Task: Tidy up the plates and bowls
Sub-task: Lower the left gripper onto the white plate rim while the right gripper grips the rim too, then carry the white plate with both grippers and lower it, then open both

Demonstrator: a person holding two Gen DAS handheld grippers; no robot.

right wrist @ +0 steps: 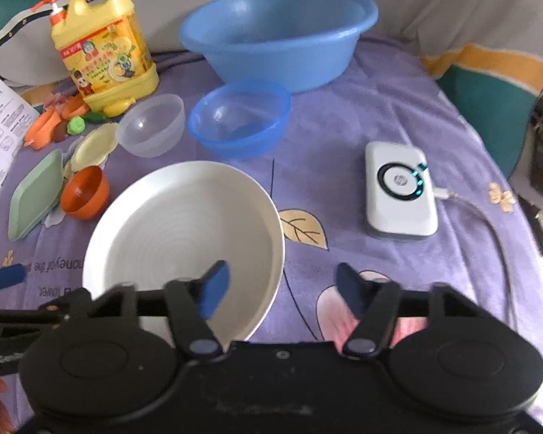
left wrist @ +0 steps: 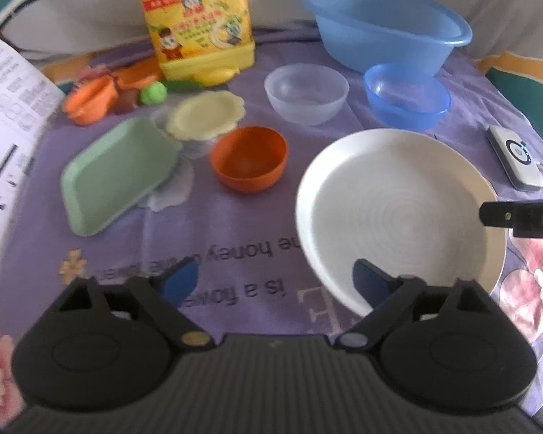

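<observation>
Over white plate (left wrist: 398, 213): left gripper (left wrist: 277, 284) and right gripper (right wrist: 282, 289) both open, empty, straddling opposite rims; seat pads squarely before closing

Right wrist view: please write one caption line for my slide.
Right hand-held gripper, jaws apart, straddles the near rim of the white plate on a purple cloth with bowls behind.

Purple cloth (right wrist: 344, 115): white plate (right wrist: 184, 224), blue basin (right wrist: 278, 36), bowls.
</observation>
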